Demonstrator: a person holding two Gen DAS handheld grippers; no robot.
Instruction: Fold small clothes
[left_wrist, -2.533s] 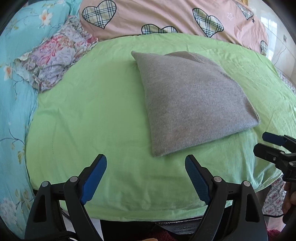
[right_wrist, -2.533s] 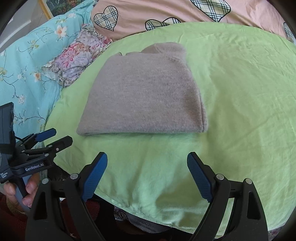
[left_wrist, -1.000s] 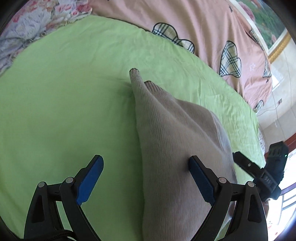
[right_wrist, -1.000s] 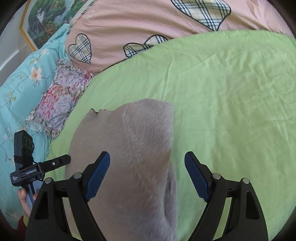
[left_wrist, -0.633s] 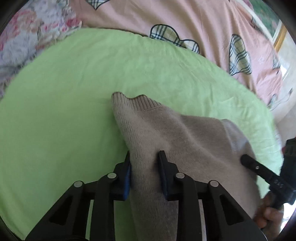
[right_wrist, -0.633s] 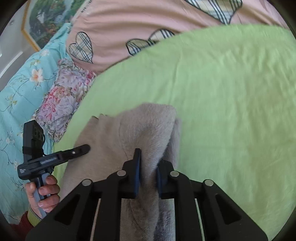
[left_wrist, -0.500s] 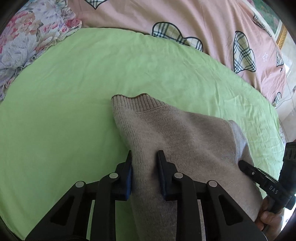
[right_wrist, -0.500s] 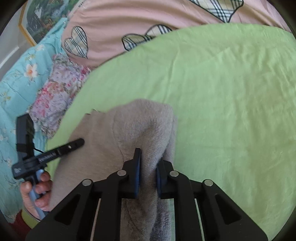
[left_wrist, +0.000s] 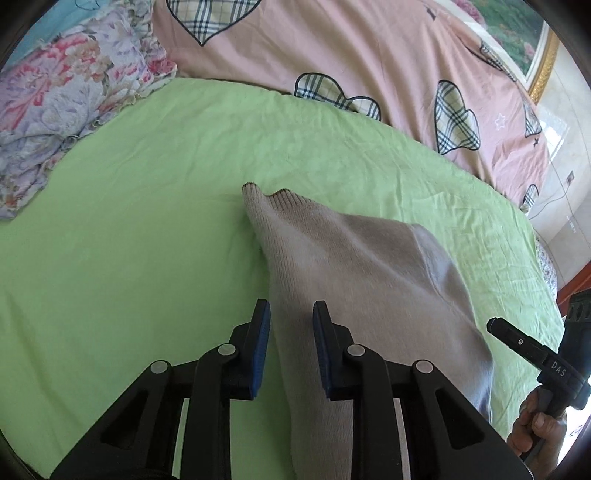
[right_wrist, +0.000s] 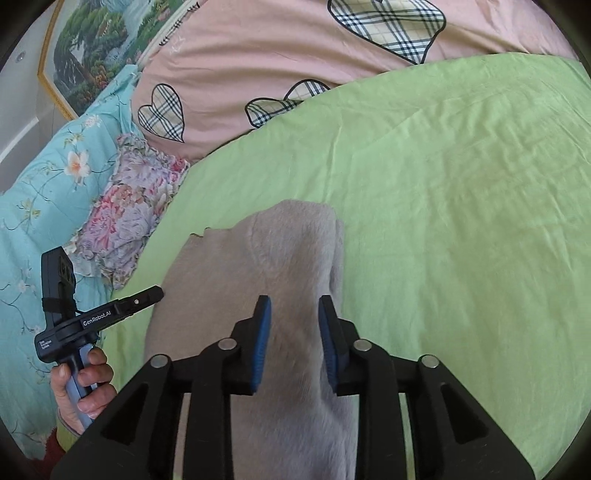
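Both tools, left tool (left_wrist: 291, 325) and right tool (right_wrist: 294, 325), pinch the grey sweater's (left_wrist: 354, 266) near edge on the green sheet (left_wrist: 129, 240).

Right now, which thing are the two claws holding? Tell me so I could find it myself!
Find the big green sheet spread over the bed, in front of the pink quilt with plaid hearts. On its middle lies a folded grey knitted sweater, with the left claw and the right claw pinching its near edge. It is the only plain grey, fuzzy thing; the rest is bright or patterned.
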